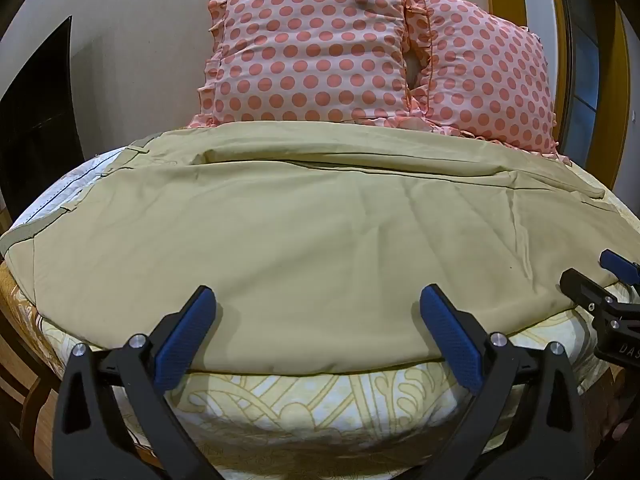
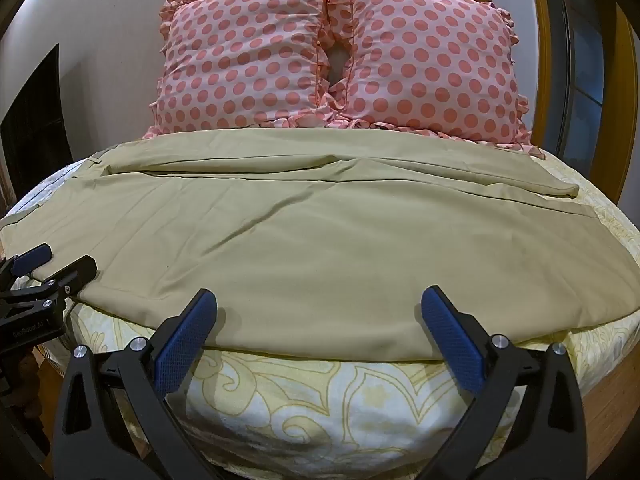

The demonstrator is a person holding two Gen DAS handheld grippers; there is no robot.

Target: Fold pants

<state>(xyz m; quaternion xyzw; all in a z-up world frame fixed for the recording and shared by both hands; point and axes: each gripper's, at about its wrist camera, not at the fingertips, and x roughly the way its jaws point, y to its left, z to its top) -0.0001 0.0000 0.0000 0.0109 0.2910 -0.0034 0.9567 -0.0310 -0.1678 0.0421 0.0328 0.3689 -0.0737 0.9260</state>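
Note:
Khaki pants (image 1: 304, 232) lie flat across the bed, waistband at the left, legs running to the right; they also show in the right wrist view (image 2: 320, 240). My left gripper (image 1: 318, 312) is open, its blue-padded fingers (image 1: 192, 332) just above the pants' near edge toward the waist end. My right gripper (image 2: 320, 312) is open over the near edge toward the leg end. Each gripper shows in the other's view, the right at the far right (image 1: 600, 280), the left at the far left (image 2: 52, 264).
Two pink polka-dot pillows (image 1: 320, 52) stand against the wall behind the pants. The bed sheet (image 1: 304, 404) has a yellow floral pattern and drops off at the near edge. A dark panel (image 1: 36, 120) is at the left, a wooden door frame (image 1: 560, 40) at the right.

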